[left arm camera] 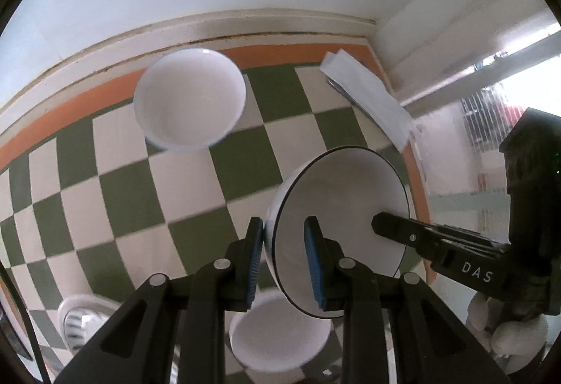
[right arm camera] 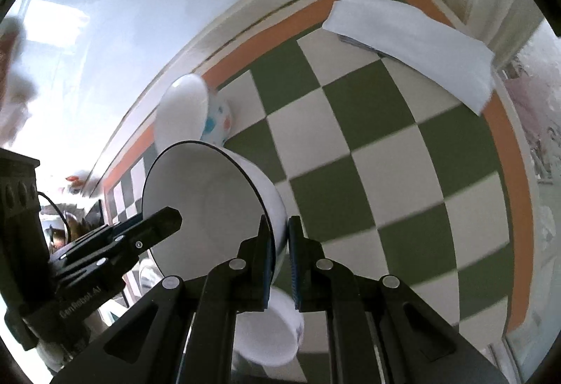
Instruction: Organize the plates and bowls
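A white bowl with a black rim (left arm camera: 336,208) is held tilted above the checkered table by both grippers at once. My left gripper (left arm camera: 284,264) is shut on its near rim, and my right gripper (left arm camera: 389,226) reaches into it from the right. In the right wrist view the same bowl (right arm camera: 203,201) is pinched at its rim by my right gripper (right arm camera: 279,254), with the left gripper (right arm camera: 161,219) reaching in from the left. A second white bowl (left arm camera: 189,100) with coloured spots outside (right arm camera: 189,110) sits at the table's back. A third white bowl (left arm camera: 277,338) lies below the held one, also in the right wrist view (right arm camera: 270,338).
The table has a green-and-white checkered cloth (left arm camera: 115,184) with an orange border, against a white wall. A folded white cloth (left arm camera: 368,100) lies at the back right corner, also in the right wrist view (right arm camera: 413,44). A patterned dish (left arm camera: 84,317) shows at the lower left.
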The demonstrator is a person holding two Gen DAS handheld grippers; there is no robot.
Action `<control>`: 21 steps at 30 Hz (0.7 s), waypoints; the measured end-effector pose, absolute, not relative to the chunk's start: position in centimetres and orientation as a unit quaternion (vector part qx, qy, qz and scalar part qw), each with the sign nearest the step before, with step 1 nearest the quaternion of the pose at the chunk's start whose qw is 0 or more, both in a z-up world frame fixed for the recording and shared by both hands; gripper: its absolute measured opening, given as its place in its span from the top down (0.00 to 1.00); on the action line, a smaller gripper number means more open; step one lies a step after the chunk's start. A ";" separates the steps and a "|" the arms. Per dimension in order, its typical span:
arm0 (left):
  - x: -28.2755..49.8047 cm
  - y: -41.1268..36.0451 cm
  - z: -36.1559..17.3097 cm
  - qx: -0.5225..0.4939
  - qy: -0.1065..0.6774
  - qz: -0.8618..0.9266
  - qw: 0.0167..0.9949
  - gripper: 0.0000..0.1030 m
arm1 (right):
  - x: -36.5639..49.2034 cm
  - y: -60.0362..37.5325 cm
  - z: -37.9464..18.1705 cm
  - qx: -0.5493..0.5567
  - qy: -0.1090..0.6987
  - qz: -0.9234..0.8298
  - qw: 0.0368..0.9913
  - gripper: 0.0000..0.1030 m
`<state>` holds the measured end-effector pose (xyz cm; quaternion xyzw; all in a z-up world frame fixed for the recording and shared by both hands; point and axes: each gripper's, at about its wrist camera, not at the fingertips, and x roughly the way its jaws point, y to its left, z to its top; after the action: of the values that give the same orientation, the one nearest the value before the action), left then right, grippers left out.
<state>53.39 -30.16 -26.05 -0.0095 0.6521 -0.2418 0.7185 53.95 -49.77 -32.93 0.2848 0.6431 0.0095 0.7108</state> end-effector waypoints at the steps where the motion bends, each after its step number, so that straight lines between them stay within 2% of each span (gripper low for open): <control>1: 52.6 -29.9 -25.8 -0.008 0.652 -0.244 0.718 0.79 | 53.0 -49.3 -32.4 0.280 0.643 0.008 0.713 0.90; 11: 44.8 -26.2 -27.2 -0.003 0.681 -0.236 0.693 0.79 | 45.0 -45.5 -32.3 0.264 0.669 0.018 0.695 0.90; 21: 43.0 -25.2 -31.0 -0.011 0.705 -0.211 0.677 0.79 | 43.2 -43.2 -35.8 0.239 0.693 0.017 0.680 0.90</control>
<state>42.96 -25.15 -30.95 -0.0111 0.7049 -0.2110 0.6771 43.17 -43.16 -35.83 0.2392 0.6930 0.0165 0.6799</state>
